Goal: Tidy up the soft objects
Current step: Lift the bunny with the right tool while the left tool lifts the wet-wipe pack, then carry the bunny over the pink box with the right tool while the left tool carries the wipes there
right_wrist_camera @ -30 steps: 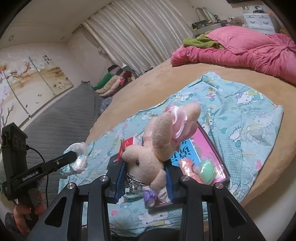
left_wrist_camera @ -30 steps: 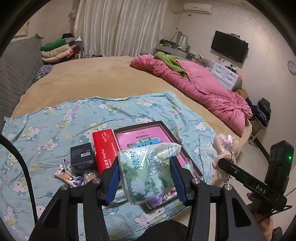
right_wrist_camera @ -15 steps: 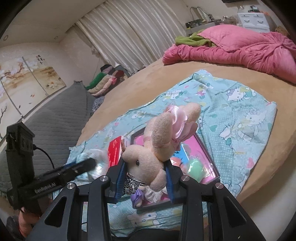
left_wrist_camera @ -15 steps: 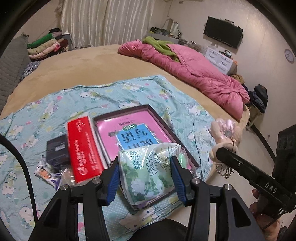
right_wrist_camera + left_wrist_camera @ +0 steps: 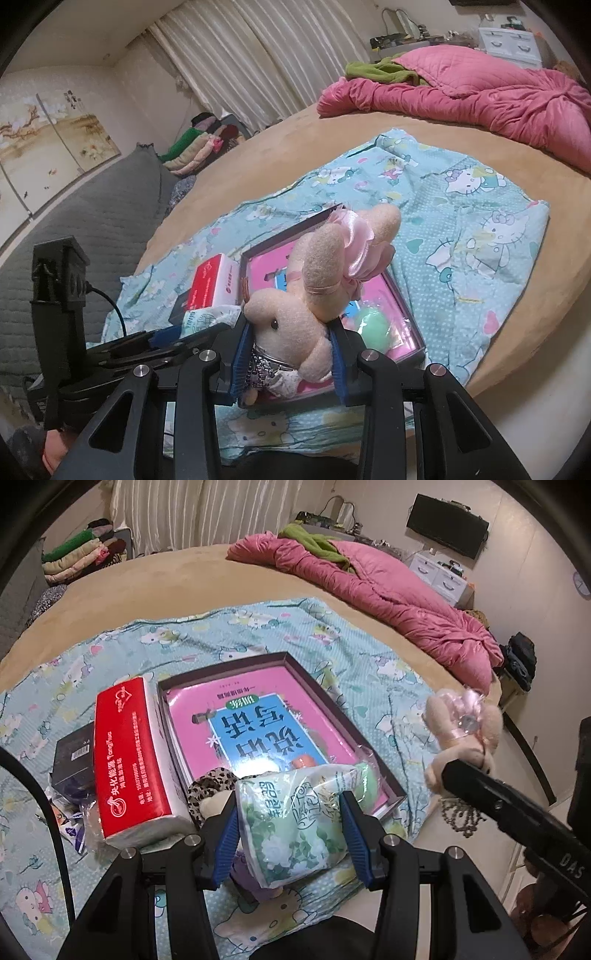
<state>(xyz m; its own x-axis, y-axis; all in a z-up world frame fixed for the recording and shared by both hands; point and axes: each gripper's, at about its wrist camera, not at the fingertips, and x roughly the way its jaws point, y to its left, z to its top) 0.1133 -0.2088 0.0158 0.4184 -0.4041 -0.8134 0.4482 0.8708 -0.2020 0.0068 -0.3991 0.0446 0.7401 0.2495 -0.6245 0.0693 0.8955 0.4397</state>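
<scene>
My left gripper [image 5: 291, 830] is shut on a green floral tissue pack [image 5: 295, 823] and holds it over the near edge of a dark tray [image 5: 291, 664] with a pink and blue book [image 5: 255, 731] in it. My right gripper [image 5: 290, 354] is shut on a beige plush bunny [image 5: 314, 291] with a pink bow, above the tray's near right corner [image 5: 413, 332]. The bunny also shows in the left wrist view [image 5: 461, 734]. A green soft ball [image 5: 375, 326] lies in the tray.
A red tissue box [image 5: 129, 753] and a black box [image 5: 72, 757] lie left of the tray on the Hello Kitty sheet [image 5: 258, 627]. A leopard-print item [image 5: 207, 794] sits by the tray's near corner. A pink duvet [image 5: 388, 598] lies at the bed's far side.
Both grippers have moved closer to the tray with their loads. The left gripper now shows the tissue pack nearer the tray's front edge; the bunny has shifted in over the tray.
</scene>
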